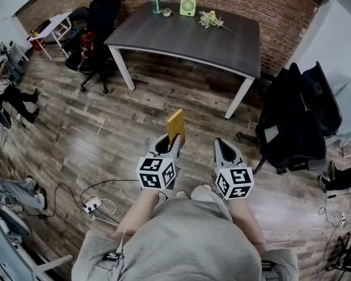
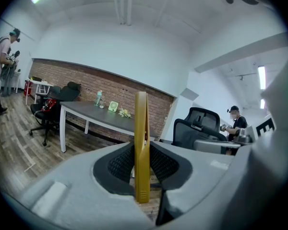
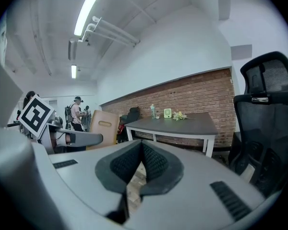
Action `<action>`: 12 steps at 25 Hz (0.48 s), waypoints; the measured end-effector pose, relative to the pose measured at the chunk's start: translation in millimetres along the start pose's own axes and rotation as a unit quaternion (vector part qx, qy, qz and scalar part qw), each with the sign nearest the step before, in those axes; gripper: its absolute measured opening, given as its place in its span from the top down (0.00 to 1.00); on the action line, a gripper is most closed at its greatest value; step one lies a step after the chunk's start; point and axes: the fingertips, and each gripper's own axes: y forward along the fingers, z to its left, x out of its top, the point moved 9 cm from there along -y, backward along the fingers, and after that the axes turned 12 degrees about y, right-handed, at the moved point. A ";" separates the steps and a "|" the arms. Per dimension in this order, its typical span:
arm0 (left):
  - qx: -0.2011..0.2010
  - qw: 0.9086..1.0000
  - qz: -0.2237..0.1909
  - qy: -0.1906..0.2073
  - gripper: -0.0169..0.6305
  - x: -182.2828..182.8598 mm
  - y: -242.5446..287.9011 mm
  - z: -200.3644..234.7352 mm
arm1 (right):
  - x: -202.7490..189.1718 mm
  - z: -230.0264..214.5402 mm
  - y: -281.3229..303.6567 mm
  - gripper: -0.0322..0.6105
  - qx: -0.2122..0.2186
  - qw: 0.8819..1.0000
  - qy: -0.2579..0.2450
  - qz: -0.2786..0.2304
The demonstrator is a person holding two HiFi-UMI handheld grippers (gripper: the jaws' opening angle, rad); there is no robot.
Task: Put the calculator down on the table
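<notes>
A thin gold calculator [image 1: 175, 126] stands on edge between the pads of my left gripper [image 1: 171, 143], which is shut on it above the wooden floor. The left gripper view looks along the calculator [image 2: 141, 147] edge-on, with a pad pressing on each side. Beside it, my right gripper [image 1: 225, 149] is shut with nothing in it, its pads [image 3: 149, 158] meeting at the tips. From the right gripper view the calculator [image 3: 104, 126] appears as a tan slab at the left. The dark table [image 1: 187, 40] with white legs stands ahead against the brick wall, well beyond both grippers.
At the table's far edge are a bottle [image 1: 155, 0], a small green fan [image 1: 188, 7] and a bunch of flowers [image 1: 210, 20]. Black office chairs stand at the right [image 1: 292, 119] and far left [image 1: 99, 22]. A power strip [image 1: 92, 204] with cables lies on the floor at the left.
</notes>
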 end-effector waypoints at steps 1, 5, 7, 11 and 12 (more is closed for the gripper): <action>0.000 1.000 0.000 0.000 0.83 0.0 -1.3 2.0 | -0.2 2.0 0.8 0.95 0.001 1.000 0.003 -0.002; 0.002 1.000 0.002 -0.002 0.83 -1.1 -5.8 8.4 | -0.8 8.4 1.8 0.95 0.000 1.000 0.001 -0.002; 0.004 1.000 0.002 -0.004 0.83 -0.3 -6.0 10.2 | -1.0 9.4 3.1 0.95 0.002 1.000 -0.002 0.002; 0.004 1.000 0.001 -0.006 0.83 0.7 -2.7 13.2 | -2.0 9.8 8.5 0.95 0.006 1.000 -0.003 0.008; 0.004 1.000 0.000 -0.006 0.83 0.6 -1.2 14.4 | -2.5 9.9 10.5 0.95 0.008 1.000 -0.002 0.009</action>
